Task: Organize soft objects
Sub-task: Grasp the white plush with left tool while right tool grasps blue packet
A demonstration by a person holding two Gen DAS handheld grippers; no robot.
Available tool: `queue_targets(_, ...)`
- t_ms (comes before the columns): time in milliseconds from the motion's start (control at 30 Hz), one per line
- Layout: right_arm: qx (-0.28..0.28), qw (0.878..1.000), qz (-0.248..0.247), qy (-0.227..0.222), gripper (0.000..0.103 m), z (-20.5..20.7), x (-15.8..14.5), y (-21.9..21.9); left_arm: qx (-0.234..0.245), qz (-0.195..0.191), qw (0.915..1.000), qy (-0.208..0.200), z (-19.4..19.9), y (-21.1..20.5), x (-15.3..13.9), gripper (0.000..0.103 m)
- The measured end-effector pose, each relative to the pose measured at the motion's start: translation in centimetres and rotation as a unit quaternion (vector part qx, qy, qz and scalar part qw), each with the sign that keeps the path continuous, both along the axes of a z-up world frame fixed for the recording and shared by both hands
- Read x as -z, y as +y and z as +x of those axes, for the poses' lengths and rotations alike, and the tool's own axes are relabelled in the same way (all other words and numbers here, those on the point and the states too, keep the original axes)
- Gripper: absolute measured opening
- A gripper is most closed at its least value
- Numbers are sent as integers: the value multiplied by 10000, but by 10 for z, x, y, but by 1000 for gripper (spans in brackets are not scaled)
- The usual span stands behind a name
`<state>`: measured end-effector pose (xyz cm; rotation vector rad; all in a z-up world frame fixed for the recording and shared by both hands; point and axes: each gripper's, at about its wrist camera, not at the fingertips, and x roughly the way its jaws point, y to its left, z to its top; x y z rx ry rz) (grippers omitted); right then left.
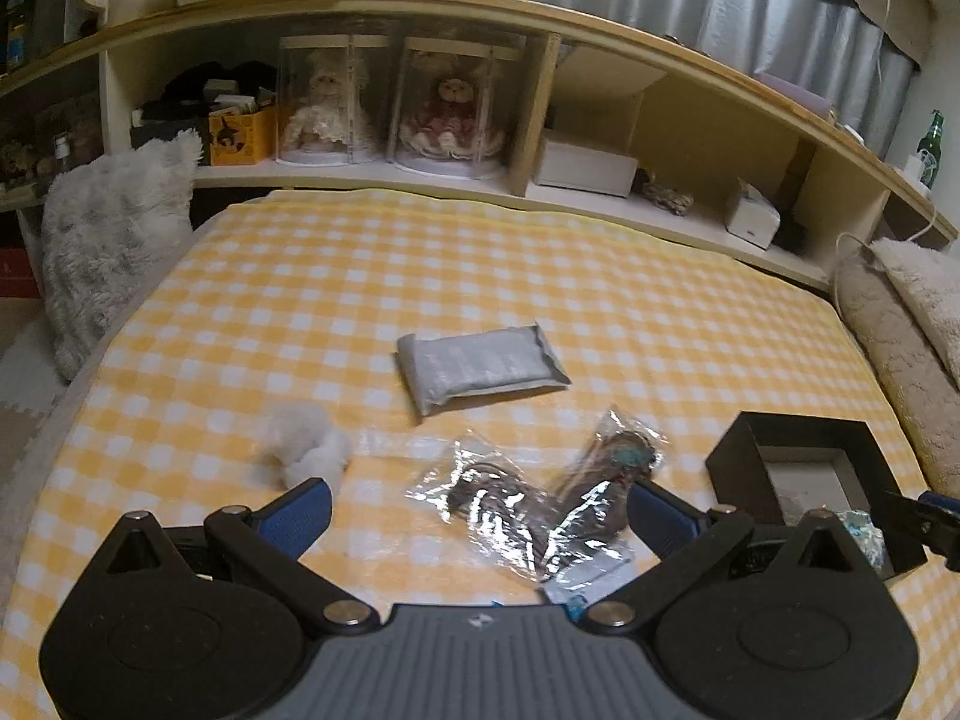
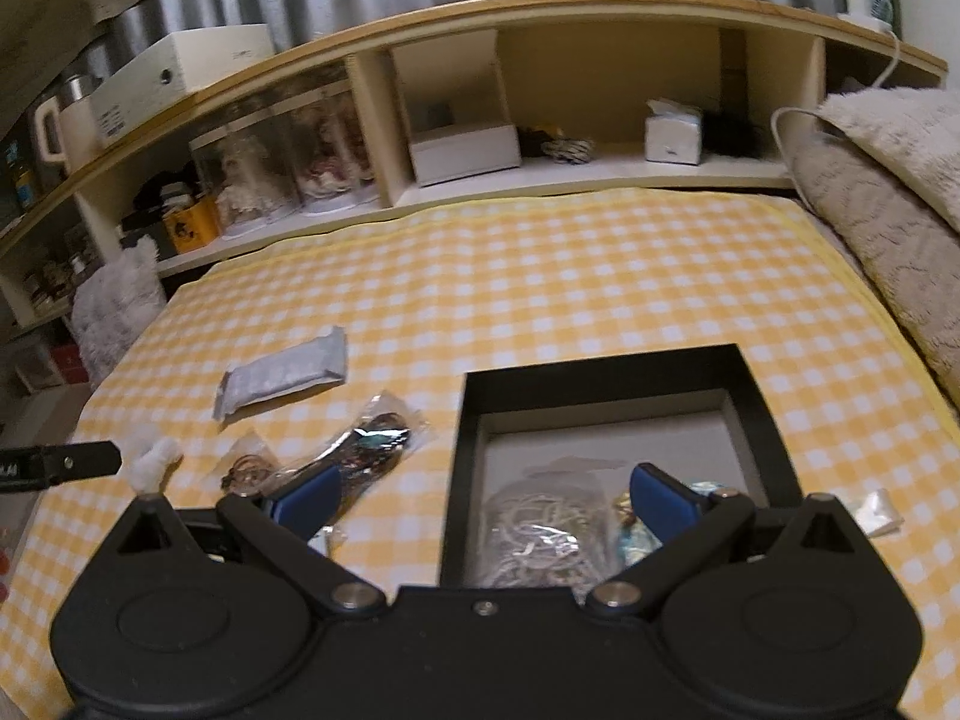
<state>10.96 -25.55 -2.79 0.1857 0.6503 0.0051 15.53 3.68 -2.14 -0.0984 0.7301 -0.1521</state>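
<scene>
Plastic bags [image 1: 528,504] lie under the spread left gripper [image 1: 474,507].

Cased dolls [image 1: 390,114] on headboard shelf [image 1: 600,192]

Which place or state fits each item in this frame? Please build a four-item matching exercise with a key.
Items:
1. grey pouch
2. white fluffy ball
3. black box
4. green bottle

Places or states:
A. on the top shelf behind the bed
B. lying flat, farthest up the checked blanket
C. open, with packets inside
D. on the blanket beside the left gripper's left finger

Pairs: 1-B, 2-D, 3-C, 4-A
</scene>
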Motion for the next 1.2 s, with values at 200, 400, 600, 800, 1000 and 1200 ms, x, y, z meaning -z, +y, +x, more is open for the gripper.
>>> queue_targets(200,-292,9993,44,-238,103,-7,2,24,-8,518,9987,25,12,13,12,103)
queue_targets(400,-571,9962,-432,-502,103,-17,8,55,77,612,9976,301,24,24,32,103)
queue_targets(600,-1159,9910,-229,-636,103,-24,15,76,-269,455,9981,320,42,38,41,103)
queue_targets(800,-1746,9824,-363,-558,103,-26,37,104,-230,301,9989,289,59,46,52,103)
queue_targets(1000,-2439,9638,-998,-394,103,-20,65,138,-205,286,9989,300,73,54,68,102)
queue_targets(1200,-3222,9334,-1567,-217,103,-4,84,153,-165,299,9988,351,83,58,79,85)
